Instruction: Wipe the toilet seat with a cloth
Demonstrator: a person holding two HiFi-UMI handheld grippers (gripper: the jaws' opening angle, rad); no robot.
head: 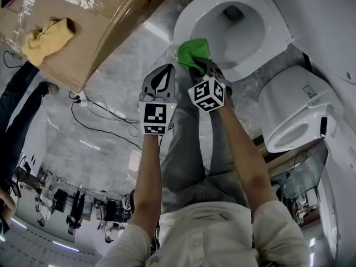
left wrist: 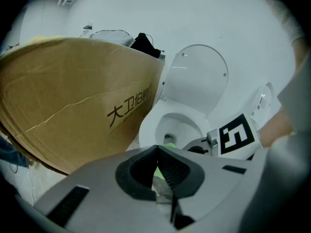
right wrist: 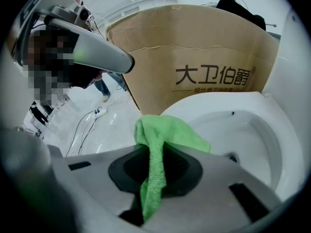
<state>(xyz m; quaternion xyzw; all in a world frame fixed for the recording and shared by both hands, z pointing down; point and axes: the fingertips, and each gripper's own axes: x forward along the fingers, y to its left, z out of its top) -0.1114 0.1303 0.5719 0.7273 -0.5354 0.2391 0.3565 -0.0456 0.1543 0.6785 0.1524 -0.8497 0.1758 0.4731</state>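
Note:
The white toilet [head: 233,15] stands at the top right of the head view with its lid [left wrist: 199,76] raised and the seat rim [right wrist: 218,106] bare. My right gripper [head: 199,65] is shut on a green cloth [head: 193,53], which hangs at the near left edge of the rim; I cannot tell whether it touches. In the right gripper view the cloth [right wrist: 165,135] bunches out ahead of the jaws [right wrist: 155,154]. My left gripper [head: 166,71] hovers just left of the right one, shut and empty, its tips [left wrist: 158,149] meeting over the floor before the bowl [left wrist: 170,125].
A large cardboard box [head: 72,32] stands left of the toilet with a yellow cloth [head: 47,38] on top. A second white toilet [head: 295,110] stands at the right. Cables [head: 94,121] trail across the grey floor. A person's dark sleeve [head: 16,93] shows at the left edge.

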